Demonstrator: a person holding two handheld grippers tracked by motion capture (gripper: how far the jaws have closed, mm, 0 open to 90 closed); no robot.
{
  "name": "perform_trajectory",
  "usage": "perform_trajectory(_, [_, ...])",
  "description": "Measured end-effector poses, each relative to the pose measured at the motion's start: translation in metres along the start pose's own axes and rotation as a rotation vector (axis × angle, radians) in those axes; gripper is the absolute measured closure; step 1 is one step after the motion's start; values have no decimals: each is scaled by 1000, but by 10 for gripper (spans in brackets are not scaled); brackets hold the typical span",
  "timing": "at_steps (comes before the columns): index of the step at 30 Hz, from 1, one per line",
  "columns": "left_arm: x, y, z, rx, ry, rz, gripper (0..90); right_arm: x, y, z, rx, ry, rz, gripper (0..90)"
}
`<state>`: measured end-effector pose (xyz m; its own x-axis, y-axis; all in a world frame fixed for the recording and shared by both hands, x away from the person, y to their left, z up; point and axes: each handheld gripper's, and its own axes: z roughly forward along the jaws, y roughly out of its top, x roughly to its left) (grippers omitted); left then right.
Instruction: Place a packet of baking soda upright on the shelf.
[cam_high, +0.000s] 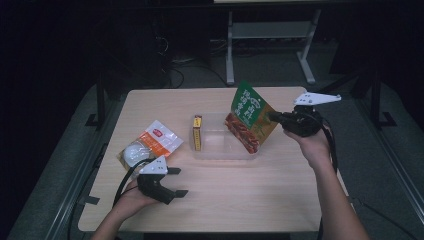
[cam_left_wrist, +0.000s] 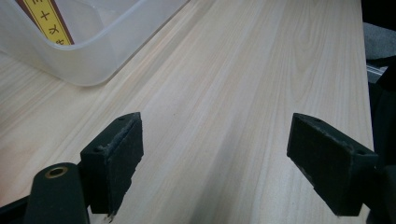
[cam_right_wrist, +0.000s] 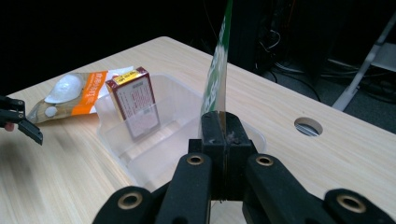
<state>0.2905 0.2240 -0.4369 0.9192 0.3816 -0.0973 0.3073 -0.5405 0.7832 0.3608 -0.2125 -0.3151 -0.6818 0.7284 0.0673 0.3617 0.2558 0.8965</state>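
A clear plastic tub (cam_high: 220, 150) stands at the middle of the light wooden table (cam_high: 240, 195). One item is inside it: a small brown-and-yellow carton (cam_high: 197, 132), standing upright on end against the tub's left wall. In the right gripper view the same carton (cam_right_wrist: 135, 102) leans close to the wall of the tub (cam_right_wrist: 163, 158), and the rest of the tub floor is bare.

The green-and-red snack pouch (cam_high: 251, 119) is held above the right end of the tub, tilted, with its lower red corner dipping to about the tub's rim; whether it touches the rim cannot be told. The right gripper (cam_high: 276, 118) grips it from the right side by one edge. In the right gripper view the jaws are pressed together with the thin edge of the pouch (cam_right_wrist: 217, 74) clamped between the pads and rising straight up from them.

The left gripper (cam_high: 177, 181) rests low over the near left part of the table, in front of the tub and well apart from the pouch. Its jaws stand wide apart with only bare tabletop (cam_left_wrist: 224, 93) between them; a corner of the tub (cam_left_wrist: 93, 42) lies ahead of them.

An orange-and-white packet (cam_high: 150, 143) with a pale round content lies flat on the table, left of the tub and just beyond the left gripper.
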Motion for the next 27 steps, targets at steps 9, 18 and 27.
perform_trajectory(9, [1,0,-1,5,6,4,181,3,11,11,-19,7,-13,900])
perform_trajectory(18, [1,-1,0,11,5,0,181,-1,9,10,-26,12,5,843])
perform_trajectory(27, [1,-2,2,16,7,-15,179,5,2,3,4,-13,-13,435])
